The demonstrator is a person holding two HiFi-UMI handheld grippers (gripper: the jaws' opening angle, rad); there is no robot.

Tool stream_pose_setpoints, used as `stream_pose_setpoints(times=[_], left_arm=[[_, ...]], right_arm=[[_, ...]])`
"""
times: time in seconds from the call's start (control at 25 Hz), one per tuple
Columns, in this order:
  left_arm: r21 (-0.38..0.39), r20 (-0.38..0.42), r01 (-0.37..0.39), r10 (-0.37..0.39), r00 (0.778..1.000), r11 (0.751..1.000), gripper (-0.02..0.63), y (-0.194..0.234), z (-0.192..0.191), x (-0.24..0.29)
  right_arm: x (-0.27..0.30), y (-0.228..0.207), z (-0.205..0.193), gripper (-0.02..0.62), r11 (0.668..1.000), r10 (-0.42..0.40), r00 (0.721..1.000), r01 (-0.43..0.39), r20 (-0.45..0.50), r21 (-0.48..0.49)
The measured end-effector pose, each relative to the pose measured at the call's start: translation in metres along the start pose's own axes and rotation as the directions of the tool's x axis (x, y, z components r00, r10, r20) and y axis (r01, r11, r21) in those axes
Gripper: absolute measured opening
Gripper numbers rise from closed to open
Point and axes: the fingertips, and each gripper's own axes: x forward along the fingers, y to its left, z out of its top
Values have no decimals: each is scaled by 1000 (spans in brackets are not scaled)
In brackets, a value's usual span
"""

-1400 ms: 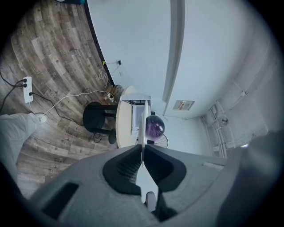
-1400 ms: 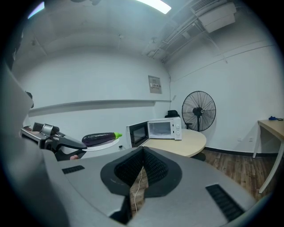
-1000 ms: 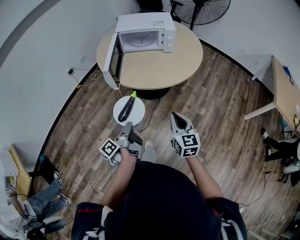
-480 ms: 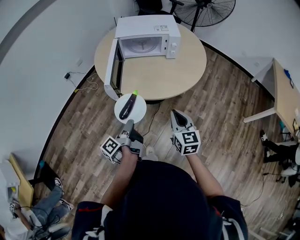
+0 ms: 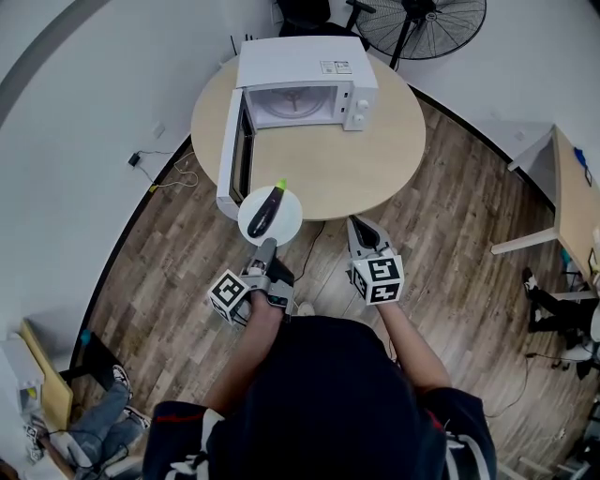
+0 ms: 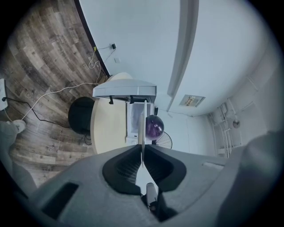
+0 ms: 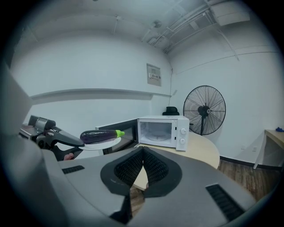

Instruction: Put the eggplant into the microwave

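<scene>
While outside the microwave (image 5: 300, 80), lies as a dark purple eggplant (image 5: 264, 210) lengthwise on a small round white plate (image 5: 287, 225), green stem end turned toward the oven. Carried in the air rather than set down: pinched at the plate's near rim by the left tongs (image 5: 265, 246), closed narrow on that edge, with the plate seen edge-on between them in the left gripper view. Seen from the head view, overlaps the near edge of the round tabletop (image 5: 375, 150), just beside the free corner of the microwave door (image 5: 236, 150), swung wide open toward the left. Behind that door, a white cavity with a round turntable, knobs on the panel at its right. Off to the plate's right and apart from it, the right tongs (image 5: 360, 226), pads pressed together with nothing between, aimed at the tabletop's near edge. Farther out, a standing fan (image 5: 427, 23) behind the tabletop, wood-plank floor (image 5: 441, 244) all round, and a second desk (image 5: 572, 187) at the right edge.
</scene>
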Motion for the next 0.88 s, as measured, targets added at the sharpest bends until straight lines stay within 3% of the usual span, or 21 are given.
stream_pose_setpoints(times=[0.44, 0.88], left_arm=[[-21, -40, -19, 18, 999, 1000, 28, -2, 2, 57], [-7, 28, -27, 28, 999, 1000, 28, -5, 2, 124]], right_arm=[[38, -29, 5, 12, 1000, -14, 999, 13, -43, -16], [103, -77, 19, 12, 997, 71, 997, -72, -35, -9]])
